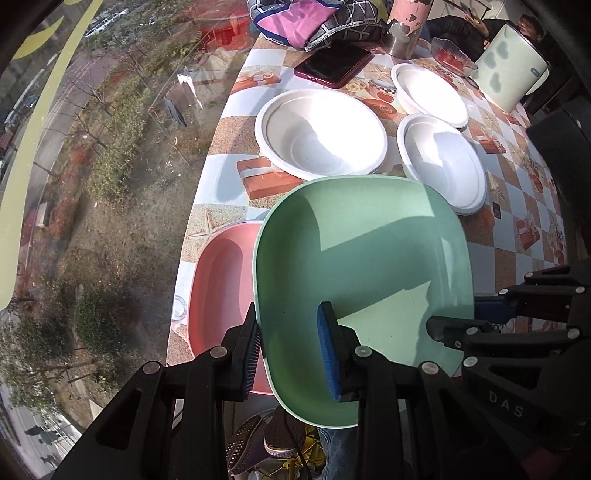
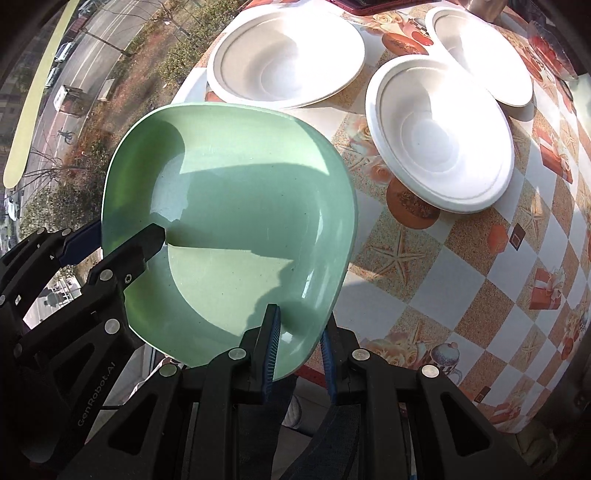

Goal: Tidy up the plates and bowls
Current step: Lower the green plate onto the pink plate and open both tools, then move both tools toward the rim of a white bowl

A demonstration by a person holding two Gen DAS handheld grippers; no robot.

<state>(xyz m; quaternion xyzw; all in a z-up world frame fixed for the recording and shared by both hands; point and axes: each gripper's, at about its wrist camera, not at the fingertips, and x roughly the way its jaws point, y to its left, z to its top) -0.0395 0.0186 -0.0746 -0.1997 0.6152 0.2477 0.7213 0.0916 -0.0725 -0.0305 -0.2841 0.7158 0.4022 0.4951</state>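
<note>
A mint-green squarish plate [image 1: 362, 251] hangs tilted above the table, held from two sides. My left gripper [image 1: 290, 350] is shut on its near-left rim, one blue pad inside the plate and one outside. My right gripper [image 2: 299, 350] is shut on the near-right rim [image 2: 236, 206], and also shows at the plate's right edge [image 1: 469, 317]. A pink plate [image 1: 221, 288] lies on the table, partly hidden under the green one. Three white paper bowls [image 1: 321, 133] [image 1: 428, 92] [image 1: 443, 162] stand farther back.
The checkered tablecloth [image 2: 461, 266] runs along a window on the left. At the back lie a red-cased phone [image 1: 332, 64], a patterned cloth [image 1: 314, 18], a metal tumbler [image 1: 404, 26], a glass dish [image 1: 450, 57] and a pale canister [image 1: 509, 70]. Shoes [image 1: 266, 439] show below.
</note>
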